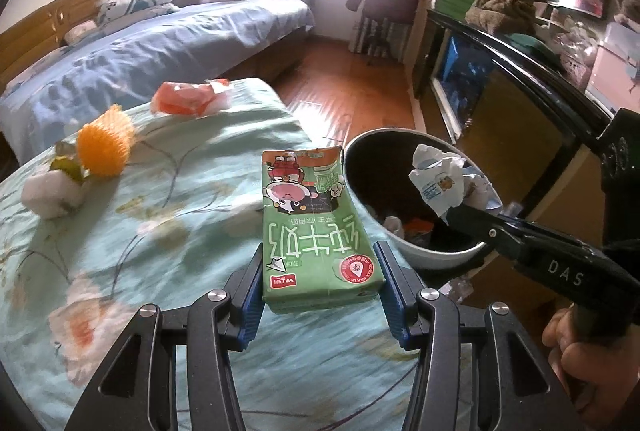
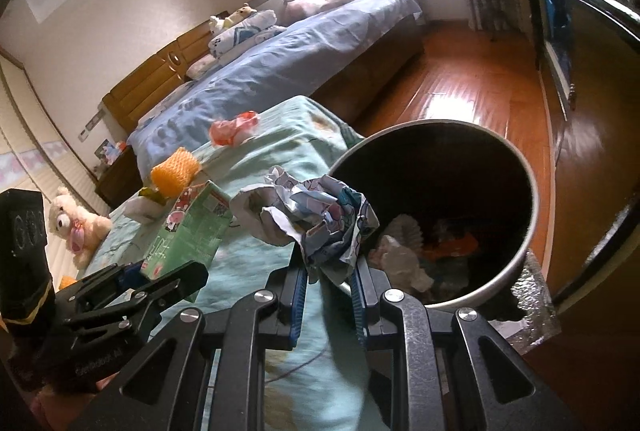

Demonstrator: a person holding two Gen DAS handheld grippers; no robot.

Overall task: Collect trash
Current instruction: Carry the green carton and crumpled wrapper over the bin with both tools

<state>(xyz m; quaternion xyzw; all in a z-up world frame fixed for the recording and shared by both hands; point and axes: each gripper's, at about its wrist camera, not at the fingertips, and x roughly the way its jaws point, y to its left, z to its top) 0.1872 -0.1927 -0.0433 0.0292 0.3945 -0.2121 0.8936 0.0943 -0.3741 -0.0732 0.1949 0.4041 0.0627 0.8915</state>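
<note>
My left gripper (image 1: 320,291) is shut on a green milk carton (image 1: 316,223), held over the teal flowered cover (image 1: 160,231) just left of the trash bin (image 1: 424,251). In the right wrist view the same carton (image 2: 192,227) shows at the left in the left gripper (image 2: 160,271). My right gripper (image 2: 328,279) is shut on a crumpled white printed wrapper (image 2: 312,219), which hangs at the near rim of the bin (image 2: 516,259). From the left wrist view that wrapper (image 1: 444,179) hangs over the bin's opening in the right gripper (image 1: 472,219). Several scraps lie in the bin.
On the teal cover lie an orange foam net (image 1: 106,145), a white wad with a green scrap (image 1: 52,191) and a pink-and-white wrapper (image 1: 188,97). Behind is a bed with a blue sheet (image 1: 160,47). Wood floor (image 1: 352,87) and a dark cabinet (image 1: 500,87) stand to the right.
</note>
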